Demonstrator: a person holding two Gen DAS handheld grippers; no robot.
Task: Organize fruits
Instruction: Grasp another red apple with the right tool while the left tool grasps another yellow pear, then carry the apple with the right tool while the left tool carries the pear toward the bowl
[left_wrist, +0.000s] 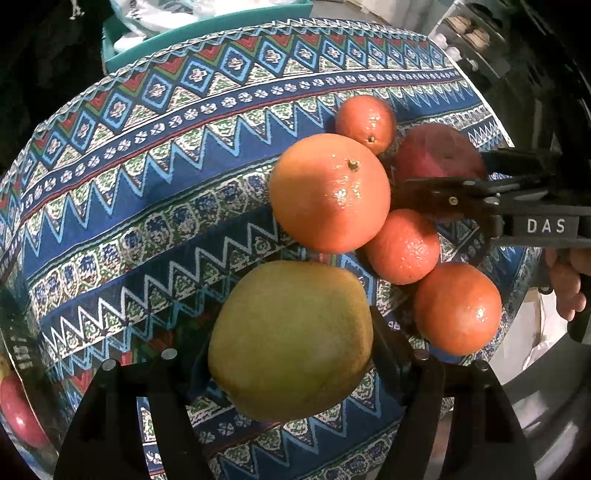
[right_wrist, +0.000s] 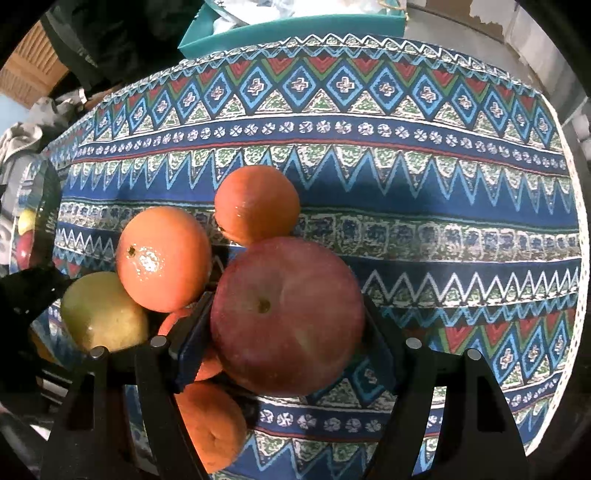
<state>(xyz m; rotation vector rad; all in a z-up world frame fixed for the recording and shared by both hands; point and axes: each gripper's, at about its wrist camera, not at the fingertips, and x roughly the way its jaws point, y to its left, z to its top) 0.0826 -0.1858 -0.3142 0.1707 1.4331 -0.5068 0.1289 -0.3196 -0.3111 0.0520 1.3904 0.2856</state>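
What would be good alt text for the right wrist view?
The right gripper is closed around a red apple on a patterned cloth. Oranges and a yellow fruit crowd its left side.

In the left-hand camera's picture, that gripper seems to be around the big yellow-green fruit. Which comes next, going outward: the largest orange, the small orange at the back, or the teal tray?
1. Yellow-green fruit: between the left gripper fingers, nearest.
2. Largest orange: just beyond it, slightly right.
3. Small orange: behind the largest one, further right.
4. Teal tray: past the patterned cloth's far edge, farthest.
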